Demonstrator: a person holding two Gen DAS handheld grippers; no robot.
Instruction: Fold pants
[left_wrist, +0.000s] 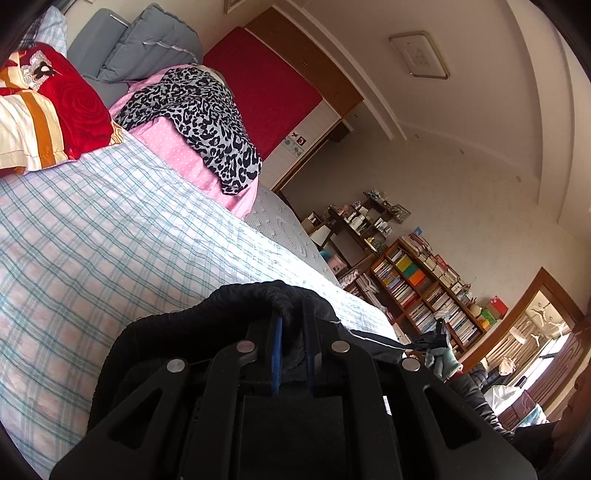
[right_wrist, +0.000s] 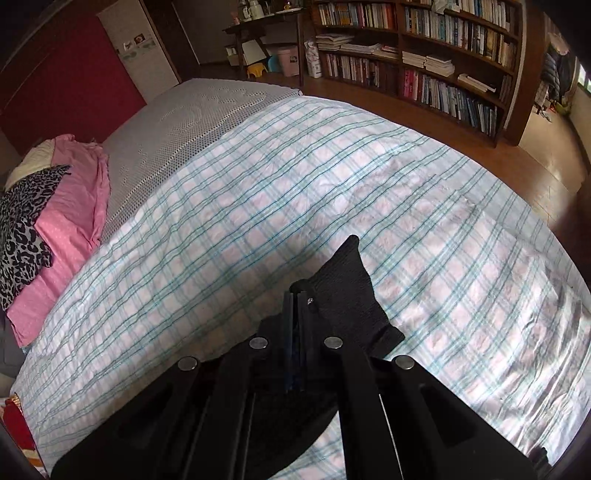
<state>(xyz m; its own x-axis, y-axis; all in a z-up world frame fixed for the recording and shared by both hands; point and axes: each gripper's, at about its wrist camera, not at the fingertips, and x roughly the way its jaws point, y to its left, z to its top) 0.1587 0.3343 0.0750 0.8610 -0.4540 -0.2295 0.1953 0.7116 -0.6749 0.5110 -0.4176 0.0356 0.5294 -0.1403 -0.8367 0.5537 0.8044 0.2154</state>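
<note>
The black pants (left_wrist: 236, 306) are bunched in front of my left gripper (left_wrist: 293, 317), which is shut on a thick fold of the dark fabric and holds it above the plaid bedsheet (left_wrist: 110, 236). In the right wrist view, my right gripper (right_wrist: 297, 299) is shut on another corner of the black pants (right_wrist: 343, 284); the fabric sticks up and to the right of the fingers above the bedsheet (right_wrist: 258, 192). The rest of the pants hangs hidden under both grippers.
A pink folded cloth with a leopard-print garment (left_wrist: 199, 114) lies at the head side of the bed, next to red and striped pillows (left_wrist: 55, 107). The bare grey mattress (right_wrist: 177, 122) shows beyond the sheet. Bookshelves (right_wrist: 424, 62) and wooden floor lie past the bed.
</note>
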